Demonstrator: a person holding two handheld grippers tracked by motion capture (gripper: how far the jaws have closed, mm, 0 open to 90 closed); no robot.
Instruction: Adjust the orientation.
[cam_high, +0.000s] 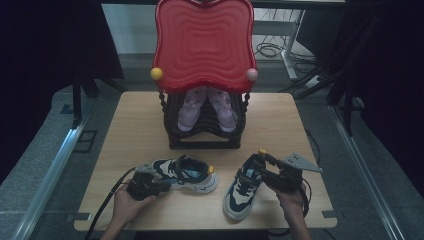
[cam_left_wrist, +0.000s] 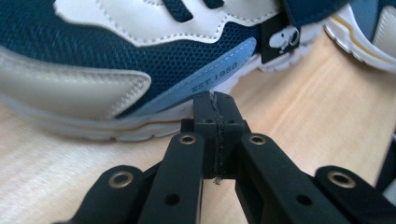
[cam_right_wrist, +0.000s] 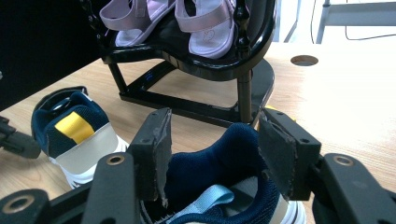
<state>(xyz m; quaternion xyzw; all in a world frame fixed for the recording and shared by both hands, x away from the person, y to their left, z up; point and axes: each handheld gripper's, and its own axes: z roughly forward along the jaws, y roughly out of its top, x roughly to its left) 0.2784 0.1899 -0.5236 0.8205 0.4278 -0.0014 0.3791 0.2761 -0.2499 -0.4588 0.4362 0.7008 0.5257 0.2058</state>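
Sneakers: right shoe (cam_right_wrist: 224, 186) sits between spread right tool (cam_right_wrist: 215, 154); left shoe (cam_left_wrist: 116, 70) just beyond pressed-together left tool (cam_left_wrist: 215, 109).

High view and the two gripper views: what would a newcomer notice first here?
The big red top of the shoe rack at the far side of the table stands out first, with pink sandals on the shelf under it. Nearer the person, two navy and white sneakers lie on the wood: the left sneaker beside the shut left gripper, and the right sneaker, its heel between the open fingers of the right gripper.
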